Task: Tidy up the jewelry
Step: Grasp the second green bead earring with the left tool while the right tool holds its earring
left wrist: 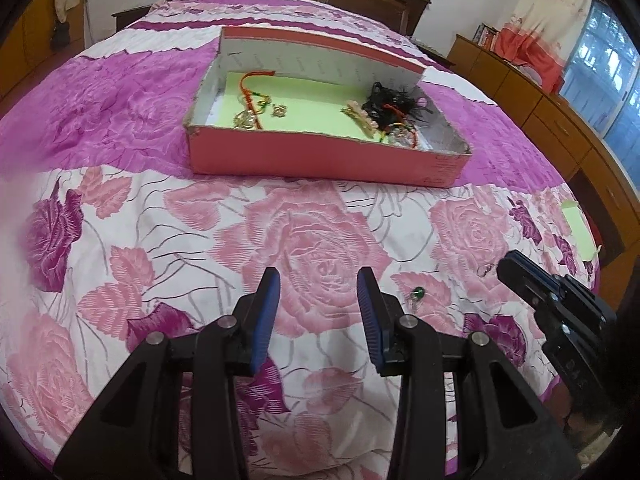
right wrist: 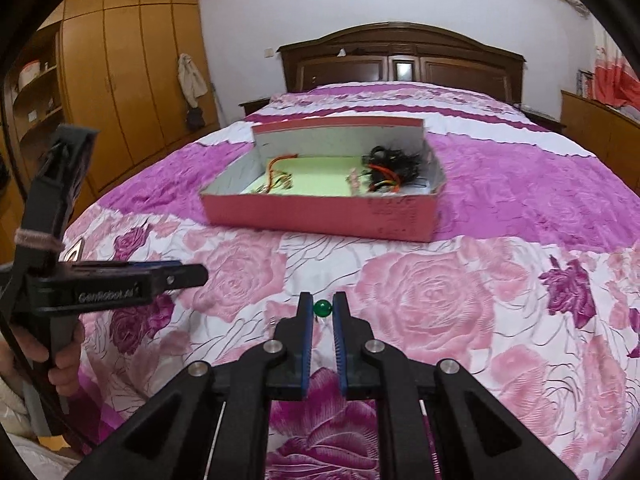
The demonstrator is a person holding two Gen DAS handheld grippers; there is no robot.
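Observation:
A pink box [left wrist: 320, 160] [right wrist: 320, 216] with a green paper lining sits on the bed. It holds red cords with gold pieces at its left [left wrist: 252, 108] and a tangle of black items at its right [left wrist: 394, 104] [right wrist: 394, 168]. A small green-bead earring [left wrist: 417, 293] [right wrist: 322, 308] lies on the bedspread in front of the box. My right gripper [right wrist: 322, 305] is partly closed with the bead between its fingertips; I cannot tell if they touch it. It also shows at the right of the left wrist view [left wrist: 516, 276]. My left gripper [left wrist: 318, 280] is open and empty above the bedspread, left of the earring.
The bed carries a pink and purple rose bedspread [left wrist: 312, 240]. A green paper sheet [left wrist: 580, 232] lies near its right edge. A dark headboard [right wrist: 400, 56] stands at the far end, a wardrobe [right wrist: 120, 80] at the left, low cabinets [left wrist: 540, 100] at the right.

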